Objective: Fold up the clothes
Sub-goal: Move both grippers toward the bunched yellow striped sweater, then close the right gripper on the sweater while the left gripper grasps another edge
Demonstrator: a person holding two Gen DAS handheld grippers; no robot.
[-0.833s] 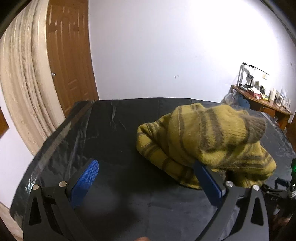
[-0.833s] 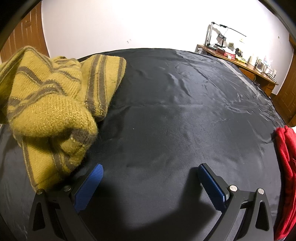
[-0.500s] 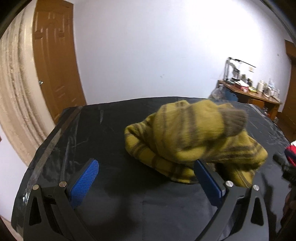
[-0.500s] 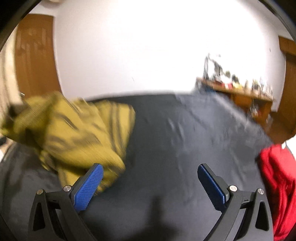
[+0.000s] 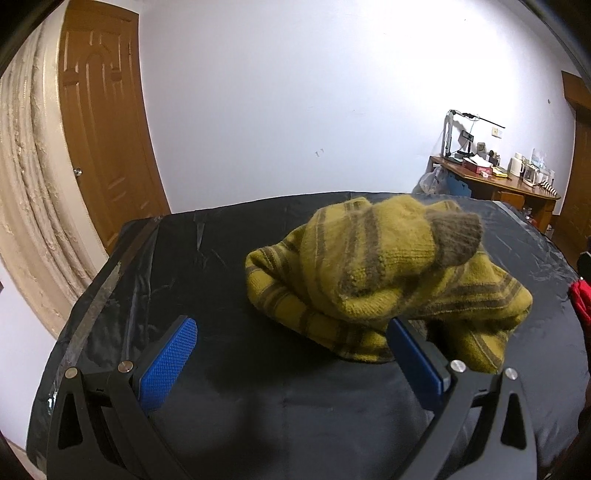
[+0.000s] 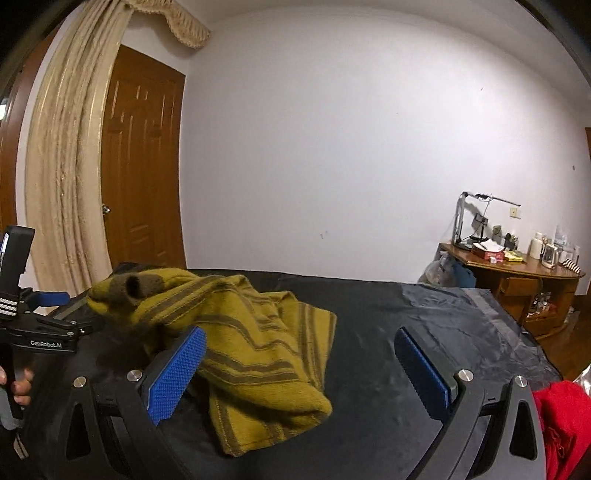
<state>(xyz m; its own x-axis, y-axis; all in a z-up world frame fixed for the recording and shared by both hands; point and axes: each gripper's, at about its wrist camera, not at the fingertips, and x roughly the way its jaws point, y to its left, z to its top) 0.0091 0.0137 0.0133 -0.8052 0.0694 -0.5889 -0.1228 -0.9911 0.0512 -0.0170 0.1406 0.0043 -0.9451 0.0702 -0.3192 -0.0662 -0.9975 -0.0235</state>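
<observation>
A brown panelled wooden door (image 6: 142, 173) stands closed in the far wall, a small metal knob (image 6: 106, 209) on its left edge. Just left of it hangs a cream, ribbed curtain (image 6: 61, 173) under a fringed valance (image 6: 177, 26). The wall (image 6: 332, 147) is plain white. In the right corner stands a wooden side desk (image 6: 517, 271) crowded with a lamp arm (image 6: 491, 197), a white kettle (image 6: 536, 245), a red box (image 6: 487, 254) and small bottles too small to tell apart.
</observation>
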